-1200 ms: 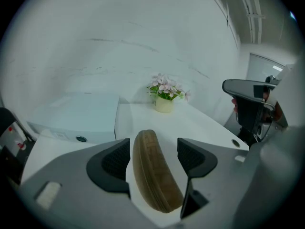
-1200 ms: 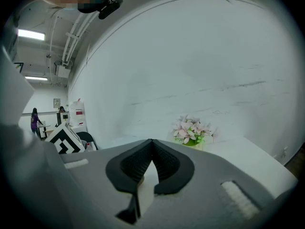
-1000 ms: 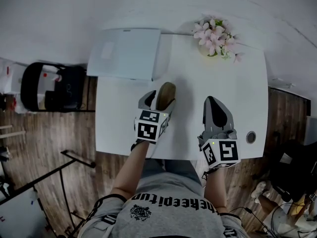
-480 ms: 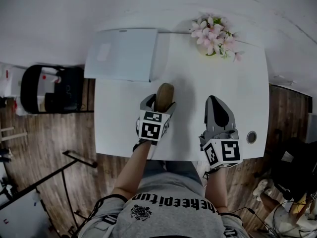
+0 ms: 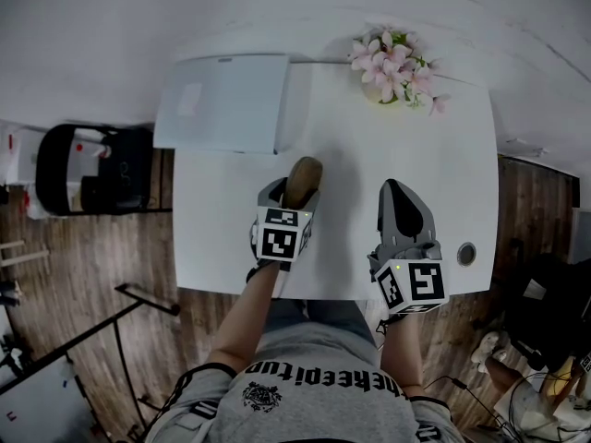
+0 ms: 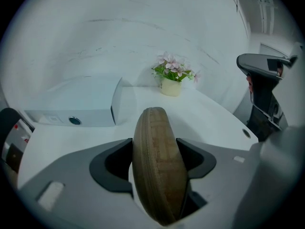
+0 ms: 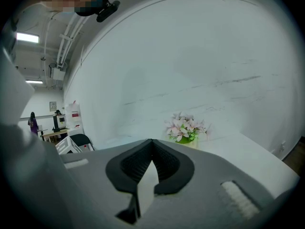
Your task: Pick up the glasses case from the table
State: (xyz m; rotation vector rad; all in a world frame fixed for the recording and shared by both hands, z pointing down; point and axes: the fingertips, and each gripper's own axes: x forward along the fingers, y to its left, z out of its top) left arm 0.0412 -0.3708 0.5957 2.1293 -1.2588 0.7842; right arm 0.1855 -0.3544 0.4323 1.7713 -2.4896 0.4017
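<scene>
White box (image 5: 222, 100) sits upper left on the table (image 5: 351, 155). At centre, the left gripper (image 5: 292, 192) has just been closing its jaws. Both pads press the brown case (image 6: 159, 171), which stands on edge between them over mid-table. Flowers (image 5: 392, 63) are upper right. The right gripper (image 5: 395, 190), lower right, has its jaws together and holds nothing.
</scene>
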